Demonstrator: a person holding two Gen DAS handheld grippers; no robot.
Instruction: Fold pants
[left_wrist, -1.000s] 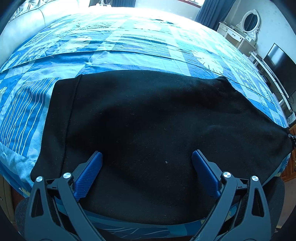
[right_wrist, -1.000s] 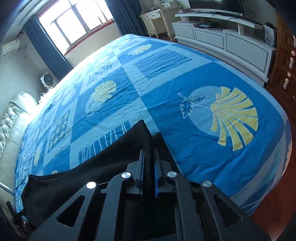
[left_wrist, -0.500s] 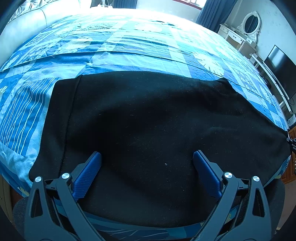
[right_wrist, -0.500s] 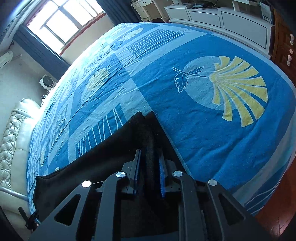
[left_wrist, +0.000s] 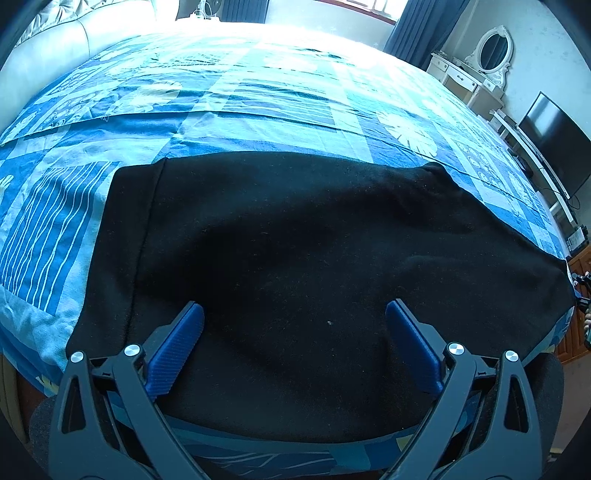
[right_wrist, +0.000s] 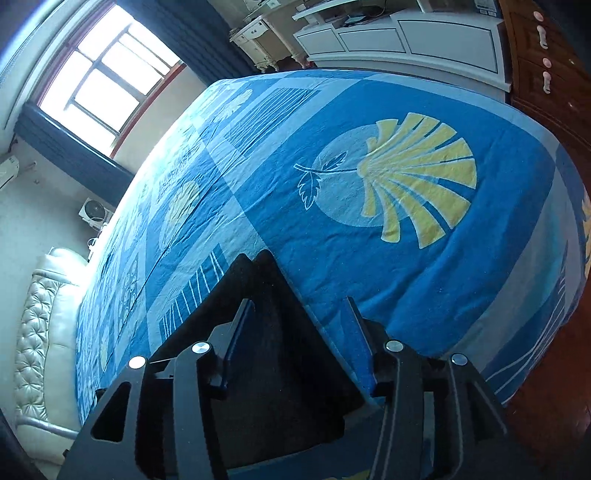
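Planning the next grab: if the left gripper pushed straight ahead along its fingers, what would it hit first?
Most likely the black pants, lying flat on the bed; the open left gripper points down at them, though the gap is unclear.

We see bed, wide, covered edge to edge by blue patchwork bedspread: squares of light and dark blue, white stripes, leaf prints, yellow fan-shaped shell motif near one corner. Black pants lie directly on spread, flat, close to near edge. We note their far end tapering toward bed's corner, cloth layers stacked there. Pale tufted headboard closes far end. Rest of spread bare, mildly creased.
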